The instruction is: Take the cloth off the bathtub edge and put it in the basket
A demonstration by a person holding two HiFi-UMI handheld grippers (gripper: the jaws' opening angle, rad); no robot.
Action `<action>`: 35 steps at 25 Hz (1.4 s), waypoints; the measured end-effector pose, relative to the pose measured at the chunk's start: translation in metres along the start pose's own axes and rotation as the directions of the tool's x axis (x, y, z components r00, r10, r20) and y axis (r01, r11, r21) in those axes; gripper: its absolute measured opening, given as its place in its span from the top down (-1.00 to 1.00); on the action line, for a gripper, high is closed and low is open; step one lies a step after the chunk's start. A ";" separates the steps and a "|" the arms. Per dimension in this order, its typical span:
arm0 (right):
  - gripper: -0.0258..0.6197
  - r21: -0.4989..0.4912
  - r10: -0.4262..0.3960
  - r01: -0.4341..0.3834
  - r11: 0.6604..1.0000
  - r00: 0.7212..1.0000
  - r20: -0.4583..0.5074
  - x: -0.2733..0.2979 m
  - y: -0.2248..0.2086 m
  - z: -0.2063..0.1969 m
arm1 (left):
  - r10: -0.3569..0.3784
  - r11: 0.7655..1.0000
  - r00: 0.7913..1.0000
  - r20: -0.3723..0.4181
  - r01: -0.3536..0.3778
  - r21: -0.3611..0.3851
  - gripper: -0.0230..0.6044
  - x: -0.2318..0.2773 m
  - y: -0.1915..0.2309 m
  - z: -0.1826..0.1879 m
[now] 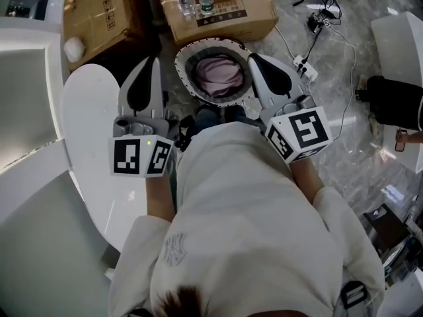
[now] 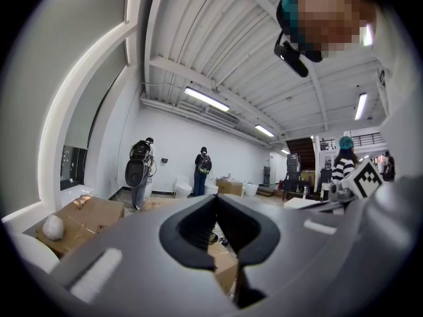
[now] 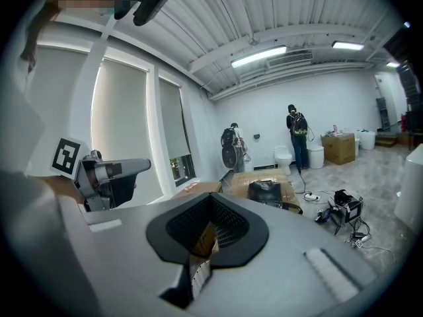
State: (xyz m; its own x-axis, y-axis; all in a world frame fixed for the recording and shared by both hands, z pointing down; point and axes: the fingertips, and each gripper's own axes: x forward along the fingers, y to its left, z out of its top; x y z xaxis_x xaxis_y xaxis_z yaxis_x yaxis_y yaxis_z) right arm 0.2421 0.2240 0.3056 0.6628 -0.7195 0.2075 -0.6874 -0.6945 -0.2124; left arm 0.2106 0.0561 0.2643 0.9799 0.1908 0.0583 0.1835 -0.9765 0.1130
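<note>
Left gripper (image 2: 215,197) closed and empty, cardboard box (image 2: 86,220) beyond.

Left tool (image 1: 151,68) and right tool (image 1: 259,63) are showing smooth, matt grey plastic shells with black inserts. The cloth (image 1: 220,74) is appearing as soft, creased pink fabric. The basket (image 1: 180,59) is showing a matt white rim. The bathtub edge (image 1: 86,124) is gleaming glossy white. The cardboard boxes (image 1: 99,15) are looking matt brown, and the marbled floor (image 1: 344,144) is shining, polished and reflecting light.

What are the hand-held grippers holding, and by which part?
Nothing. The left hand-held gripper and right hand-held gripper are both shut and empty.
</note>
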 end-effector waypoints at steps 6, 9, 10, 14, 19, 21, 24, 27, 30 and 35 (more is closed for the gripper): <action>0.93 0.000 -0.004 0.004 1.000 1.000 -0.002 -0.001 0.002 -0.001 | 0.002 1.000 1.000 0.007 -0.002 -0.002 0.77 -0.002 0.002 0.002; 0.93 -0.007 -0.003 0.003 1.000 1.000 -0.006 -0.001 0.003 -0.001 | 0.000 1.000 1.000 0.007 0.000 -0.007 0.77 -0.003 0.000 0.001; 0.93 -0.008 -0.002 0.002 1.000 1.000 -0.005 -0.001 0.004 -0.001 | 0.000 1.000 1.000 0.007 0.000 -0.008 0.77 -0.003 0.000 0.000; 0.93 -0.002 -0.003 0.003 1.000 1.000 0.001 0.001 0.004 -0.002 | -0.003 1.000 1.000 0.003 0.003 -0.007 0.77 -0.001 0.001 0.000; 0.93 -0.003 -0.007 0.007 1.000 1.000 0.000 0.000 0.004 -0.001 | -0.012 1.000 1.000 0.002 0.013 -0.002 0.77 0.000 -0.001 0.000; 0.93 0.002 -0.012 0.012 1.000 1.000 0.002 0.000 0.002 -0.002 | -0.014 1.000 1.000 0.000 0.014 -0.002 0.77 0.001 -0.001 0.000; 0.93 0.007 -0.014 0.014 1.000 1.000 -0.002 0.001 0.000 -0.001 | -0.015 1.000 1.000 -0.004 0.015 -0.004 0.77 0.003 -0.001 0.001; 0.93 0.003 -0.015 0.015 1.000 1.000 -0.005 0.001 -0.001 0.000 | -0.014 1.000 1.000 -0.007 0.014 -0.005 0.77 0.005 -0.001 0.002; 0.93 -0.018 -0.015 0.014 1.000 1.000 -0.008 0.001 0.001 -0.002 | -0.014 1.000 1.000 -0.004 0.014 -0.006 0.77 0.003 -0.001 -0.001; 0.93 -0.024 -0.009 0.008 1.000 1.000 -0.011 0.003 0.003 -0.001 | -0.013 1.000 1.000 -0.002 0.013 -0.008 0.77 0.003 0.001 -0.001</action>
State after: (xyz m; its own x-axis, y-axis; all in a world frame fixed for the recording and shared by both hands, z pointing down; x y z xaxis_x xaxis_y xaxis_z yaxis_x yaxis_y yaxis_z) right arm 0.2412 0.2197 0.3069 0.6654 -0.7134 0.2198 -0.6886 -0.7003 -0.1881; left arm 0.2137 0.0556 0.2653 0.9774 0.2033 0.0585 0.1952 -0.9732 0.1212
